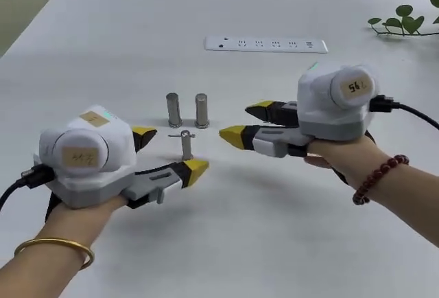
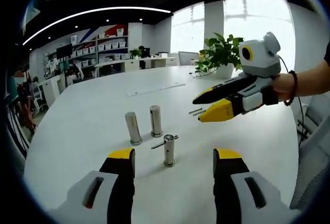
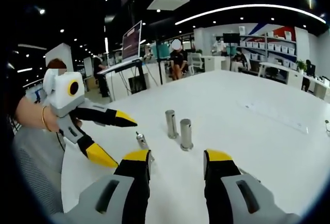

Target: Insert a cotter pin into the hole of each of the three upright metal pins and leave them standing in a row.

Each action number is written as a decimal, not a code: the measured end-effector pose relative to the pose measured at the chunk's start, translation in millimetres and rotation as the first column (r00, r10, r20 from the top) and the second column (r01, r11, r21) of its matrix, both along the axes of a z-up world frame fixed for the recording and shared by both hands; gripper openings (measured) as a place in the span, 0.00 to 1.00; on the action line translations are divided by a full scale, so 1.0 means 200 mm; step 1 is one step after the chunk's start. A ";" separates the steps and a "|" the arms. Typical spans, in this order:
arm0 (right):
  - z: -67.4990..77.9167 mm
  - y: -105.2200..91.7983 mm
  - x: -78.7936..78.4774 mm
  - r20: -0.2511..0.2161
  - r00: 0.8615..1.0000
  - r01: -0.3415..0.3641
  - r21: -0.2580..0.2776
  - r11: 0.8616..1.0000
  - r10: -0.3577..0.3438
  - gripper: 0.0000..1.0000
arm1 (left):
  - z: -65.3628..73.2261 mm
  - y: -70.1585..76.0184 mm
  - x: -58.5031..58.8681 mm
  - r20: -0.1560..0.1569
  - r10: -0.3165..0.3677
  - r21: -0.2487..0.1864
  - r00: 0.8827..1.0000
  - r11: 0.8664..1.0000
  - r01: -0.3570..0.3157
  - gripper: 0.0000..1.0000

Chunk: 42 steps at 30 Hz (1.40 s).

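Three upright metal pins stand on the white table. Two plain ones (image 1: 173, 109) (image 1: 202, 110) stand side by side at the back. The front pin (image 1: 186, 145) has a cotter pin (image 1: 182, 134) through its top hole. My left gripper (image 1: 170, 151) is open, its jaws either side of this front pin (image 2: 169, 150) without touching it. My right gripper (image 1: 245, 123) hovers open and empty just right of the pins. Loose cotter pins (image 2: 196, 112) lie on the table below it. The right gripper view has the two plain pins (image 3: 170, 124) (image 3: 186, 134) ahead and the left gripper (image 3: 113, 139) at left.
A white power strip (image 1: 266, 44) lies farther back on the table (image 1: 226, 243). Green plant leaves (image 1: 408, 20) reach in at the far right corner, and the potted plant (image 2: 219, 53) stands behind the right gripper. Cables trail from both grippers.
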State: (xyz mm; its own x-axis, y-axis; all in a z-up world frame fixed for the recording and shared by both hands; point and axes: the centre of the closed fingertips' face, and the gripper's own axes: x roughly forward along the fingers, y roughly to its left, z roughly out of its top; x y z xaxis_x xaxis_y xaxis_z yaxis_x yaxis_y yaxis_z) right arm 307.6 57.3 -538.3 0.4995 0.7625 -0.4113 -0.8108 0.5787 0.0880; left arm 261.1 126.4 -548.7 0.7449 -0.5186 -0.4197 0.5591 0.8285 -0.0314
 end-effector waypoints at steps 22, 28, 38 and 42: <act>-0.14 0.17 0.20 0.001 0.999 0.042 0.042 0.998 -0.042 0.22 | 0.06 -0.02 -0.10 0.020 -0.025 -0.018 0.999 1.000 0.026 0.81; -0.17 0.23 0.23 -0.010 0.999 0.048 0.046 0.998 -0.047 0.20 | 0.05 -0.02 -0.13 0.004 -0.040 -0.025 0.999 0.999 0.040 0.87; -0.18 0.27 0.26 -0.019 0.998 0.060 0.043 0.997 -0.059 0.14 | 0.05 -0.01 -0.14 -0.001 -0.047 -0.032 0.999 0.998 0.047 0.92; -0.18 0.26 0.27 -0.021 0.997 0.072 0.040 0.997 -0.071 0.10 | 0.04 -0.01 -0.14 -0.007 -0.052 -0.028 0.999 0.998 0.052 0.93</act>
State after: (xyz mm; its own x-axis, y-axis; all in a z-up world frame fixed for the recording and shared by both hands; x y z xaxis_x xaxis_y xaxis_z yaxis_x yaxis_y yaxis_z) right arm 362.1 109.0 -575.2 0.5454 0.7413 -0.3911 -0.7655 0.6307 0.1278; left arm 232.7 124.7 -540.0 0.7137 -0.5680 -0.4099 0.6008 0.7972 -0.0585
